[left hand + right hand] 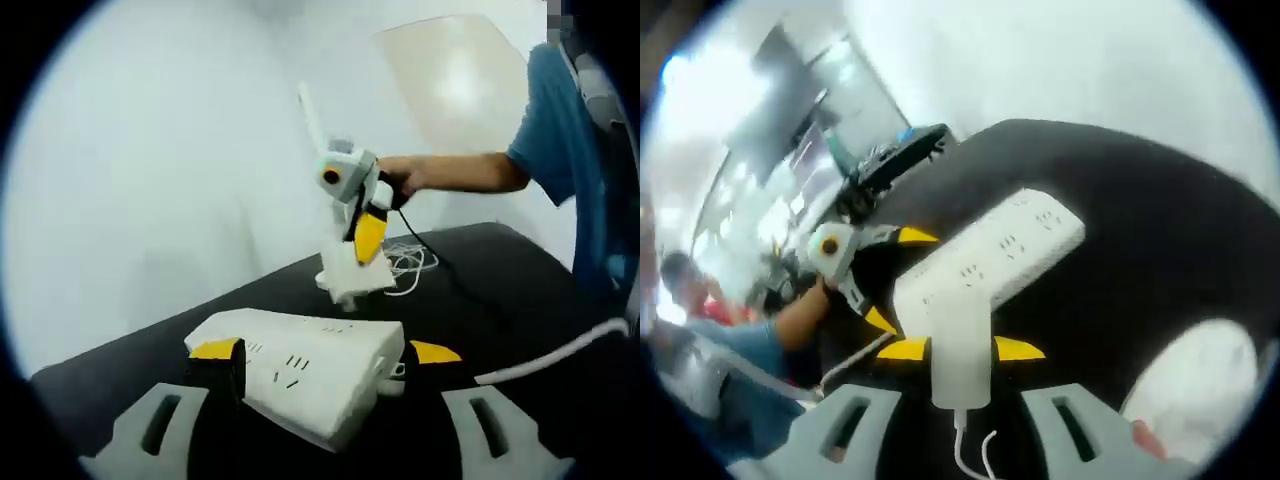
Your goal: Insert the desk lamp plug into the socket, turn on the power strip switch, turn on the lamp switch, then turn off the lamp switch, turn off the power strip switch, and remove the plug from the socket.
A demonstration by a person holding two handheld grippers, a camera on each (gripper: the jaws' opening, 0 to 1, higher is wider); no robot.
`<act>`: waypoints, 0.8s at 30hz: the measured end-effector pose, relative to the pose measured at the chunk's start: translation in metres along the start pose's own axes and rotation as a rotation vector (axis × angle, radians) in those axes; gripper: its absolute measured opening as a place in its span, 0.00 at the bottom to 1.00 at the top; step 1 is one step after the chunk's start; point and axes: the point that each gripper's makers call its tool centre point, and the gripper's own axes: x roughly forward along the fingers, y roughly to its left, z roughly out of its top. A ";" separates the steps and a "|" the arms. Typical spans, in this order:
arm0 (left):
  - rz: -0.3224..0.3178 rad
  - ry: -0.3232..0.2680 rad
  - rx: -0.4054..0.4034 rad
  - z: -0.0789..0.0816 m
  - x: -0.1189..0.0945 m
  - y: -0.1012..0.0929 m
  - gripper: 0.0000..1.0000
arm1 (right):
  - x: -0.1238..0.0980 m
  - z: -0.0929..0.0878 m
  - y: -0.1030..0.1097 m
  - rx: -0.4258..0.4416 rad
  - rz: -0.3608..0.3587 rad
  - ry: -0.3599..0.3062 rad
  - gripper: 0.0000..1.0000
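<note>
Black table (500, 270), left claw (325, 352) gripping power strip (310, 375), right claw (961, 349) clamping plug (960, 350).

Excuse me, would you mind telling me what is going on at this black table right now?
A person is working with two hand-held grippers on a black table. The left gripper clamps a long white power strip between its yellow-tipped jaws. The right gripper grips a white plug adapter, holding it at the strip's face; whether it is fully seated cannot be told. The white desk lamp base and its coiled white cord sit behind.
</note>
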 end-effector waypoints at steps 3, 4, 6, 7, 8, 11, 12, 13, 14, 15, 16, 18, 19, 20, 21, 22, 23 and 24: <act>0.024 -0.108 -0.028 0.030 -0.015 -0.009 0.64 | 0.006 -0.004 0.000 0.063 0.048 -0.043 0.23; 0.030 -0.109 -0.020 0.034 -0.019 -0.011 0.63 | 0.007 -0.005 0.002 0.064 0.052 -0.045 0.23; 0.037 -0.115 -0.006 0.043 -0.021 -0.017 0.63 | 0.011 -0.004 0.000 0.018 0.049 -0.053 0.24; 0.034 -0.118 -0.001 0.048 -0.024 -0.019 0.63 | 0.012 -0.004 0.000 -0.045 0.049 -0.048 0.24; 0.028 -0.125 0.001 0.054 -0.029 -0.022 0.63 | 0.012 -0.003 0.001 -0.131 0.035 -0.057 0.24; 0.028 -0.141 -0.009 0.070 -0.042 -0.027 0.63 | 0.009 0.006 -0.009 -0.225 -0.067 -0.075 0.25; 0.043 -0.140 -0.025 0.073 -0.046 -0.023 0.63 | 0.006 0.010 -0.015 -0.296 -0.129 -0.084 0.25; 0.059 -0.130 -0.064 0.075 -0.050 -0.018 0.63 | 0.004 0.012 -0.017 -0.325 -0.163 -0.086 0.25; 0.064 -0.126 -0.074 0.076 -0.052 -0.016 0.63 | 0.000 0.019 -0.023 -0.345 -0.191 -0.095 0.25; 0.070 -0.120 -0.080 0.078 -0.054 -0.014 0.63 | -0.002 0.022 -0.021 -0.368 -0.203 -0.104 0.25; 0.075 -0.115 -0.086 0.080 -0.055 -0.013 0.63 | -0.003 0.023 -0.020 -0.377 -0.210 -0.110 0.26; 0.089 -0.096 -0.100 0.082 -0.058 -0.012 0.63 | -0.011 0.025 -0.019 -0.368 -0.215 -0.129 0.32; 0.097 -0.085 -0.098 0.083 -0.058 -0.012 0.63 | -0.016 0.027 -0.018 -0.368 -0.224 -0.153 0.34; 0.102 -0.076 -0.090 0.084 -0.059 -0.013 0.63 | -0.020 0.028 -0.016 -0.370 -0.226 -0.175 0.34; 0.106 -0.064 -0.081 0.085 -0.059 -0.013 0.63 | -0.025 0.029 -0.014 -0.365 -0.231 -0.189 0.34; 0.101 -0.058 -0.078 0.087 -0.060 -0.016 0.65 | -0.031 0.033 -0.018 -0.354 -0.236 -0.209 0.34; 0.068 -0.076 -0.068 0.092 -0.060 -0.023 0.69 | -0.037 0.035 -0.019 -0.355 -0.238 -0.224 0.34; 0.055 -0.093 -0.072 0.098 -0.061 -0.028 0.71 | -0.046 0.036 -0.015 -0.352 -0.241 -0.250 0.34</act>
